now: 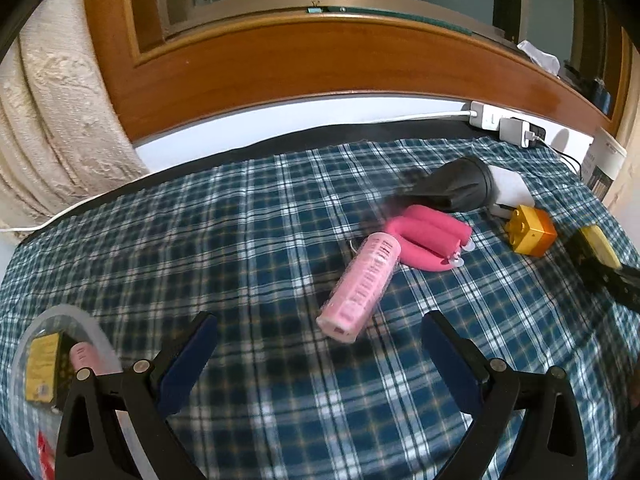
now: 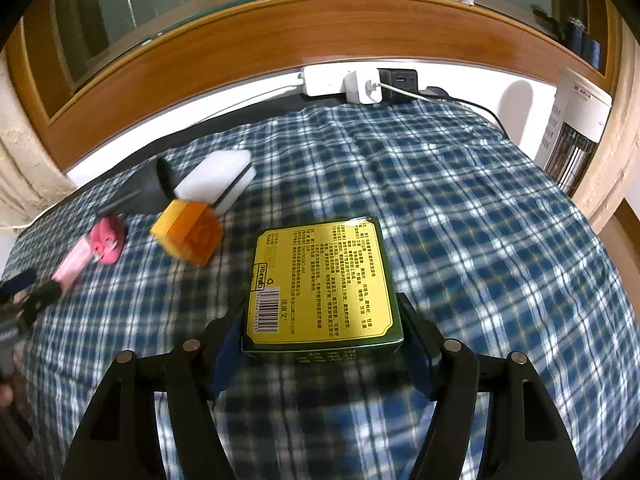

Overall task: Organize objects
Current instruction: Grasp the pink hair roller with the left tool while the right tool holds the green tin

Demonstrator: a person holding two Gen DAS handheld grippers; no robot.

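In the left wrist view my left gripper point(image 1: 320, 356) is open just above the plaid cloth, nothing between its blue pads. Just ahead of it lies a pink cylinder point(image 1: 356, 284), slightly right of centre and apart from the fingers. Behind it are a pink curved roller point(image 1: 424, 240), a black nozzle point(image 1: 452, 188), a white sponge point(image 1: 510, 190) and a yellow-orange cube point(image 1: 530, 236). My right gripper point(image 2: 324, 344) is shut on a flat green box with a yellow label point(image 2: 320, 280), held above the cloth. The cube point(image 2: 188, 236) and sponge point(image 2: 216, 180) lie to its left.
A clear tub point(image 1: 92, 332) at the lower left holds a yellow box and a pink tube. A white power strip with chargers point(image 2: 332, 80) sits by the wooden window frame. A white appliance point(image 2: 576, 120) stands at the right, a curtain point(image 1: 52, 120) at the left. The plaid cloth point(image 2: 480, 220) covers the surface.
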